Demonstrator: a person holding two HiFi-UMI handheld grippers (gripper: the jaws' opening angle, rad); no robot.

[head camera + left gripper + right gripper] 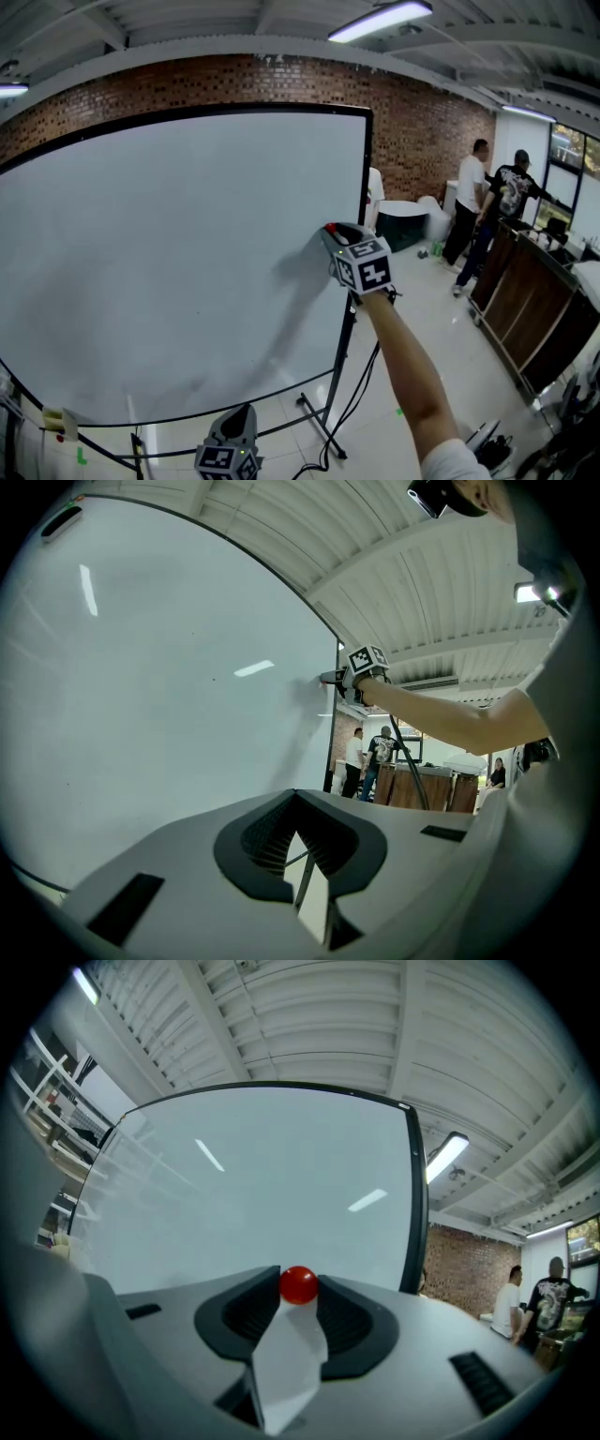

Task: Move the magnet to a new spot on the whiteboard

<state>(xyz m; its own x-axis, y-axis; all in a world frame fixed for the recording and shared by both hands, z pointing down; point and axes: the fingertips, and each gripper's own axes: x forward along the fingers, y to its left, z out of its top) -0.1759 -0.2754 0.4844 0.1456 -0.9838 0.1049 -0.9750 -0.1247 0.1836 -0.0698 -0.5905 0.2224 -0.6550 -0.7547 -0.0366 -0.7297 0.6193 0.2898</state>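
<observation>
The magnet (299, 1285) is a small red bead. I judge it light, hard and glossy, so it could slip out of a loose pinch. It should cling to the whiteboard (262, 1185) and need a firm pull or slide to shift. The best hold is across its round sides. The right tool (335, 232) is part open, with its pad tips pressed on the magnet. It is held level against the board near the right edge; whether the magnet touches the surface I cannot tell. The left tool (296, 799) hangs low before the board, jaws together and empty.
</observation>
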